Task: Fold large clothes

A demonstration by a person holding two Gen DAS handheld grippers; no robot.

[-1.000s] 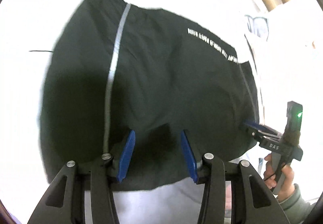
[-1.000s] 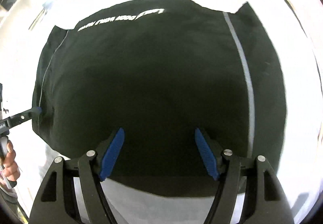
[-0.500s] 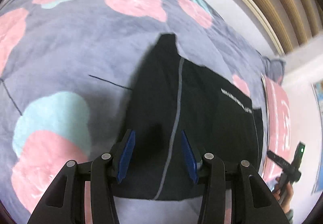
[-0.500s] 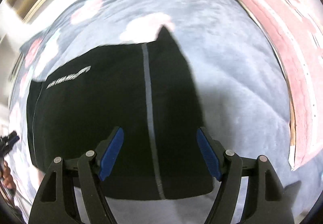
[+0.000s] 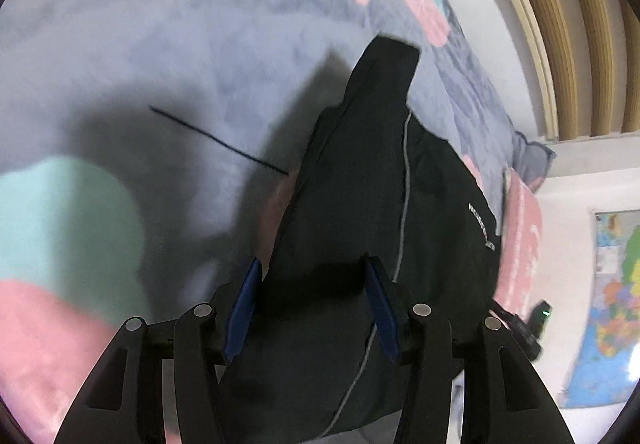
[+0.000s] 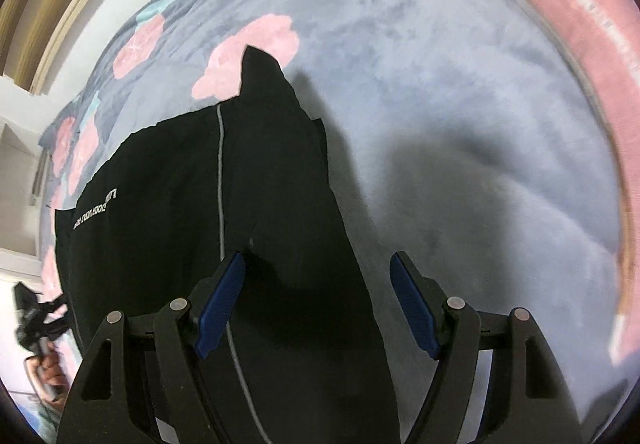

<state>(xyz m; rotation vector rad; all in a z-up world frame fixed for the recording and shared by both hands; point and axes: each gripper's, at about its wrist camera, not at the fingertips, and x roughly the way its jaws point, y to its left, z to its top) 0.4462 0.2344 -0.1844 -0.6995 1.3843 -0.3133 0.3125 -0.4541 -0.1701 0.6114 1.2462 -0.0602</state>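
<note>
A: Where is the black garment [image 5: 360, 204] lying?

B: It is lying folded on the grey blanket [image 5: 180, 44] with pink and teal flowers, a thin grey stripe [image 5: 404, 196] running down it and white lettering [image 6: 94, 210] near one edge.

A: What is the left gripper [image 5: 312, 308] doing?

B: Its jaws are opening, standing about half apart with the dark cloth showing between the blue pads [image 5: 244, 308]; they are probably not pressing it, though the blur is making that hard to judge.

A: And the right gripper [image 6: 316, 304]?

B: It is pointing down with jaws standing wide, gripping nothing. The garment's edge is running between its pads, blanket showing on the other side.
</note>
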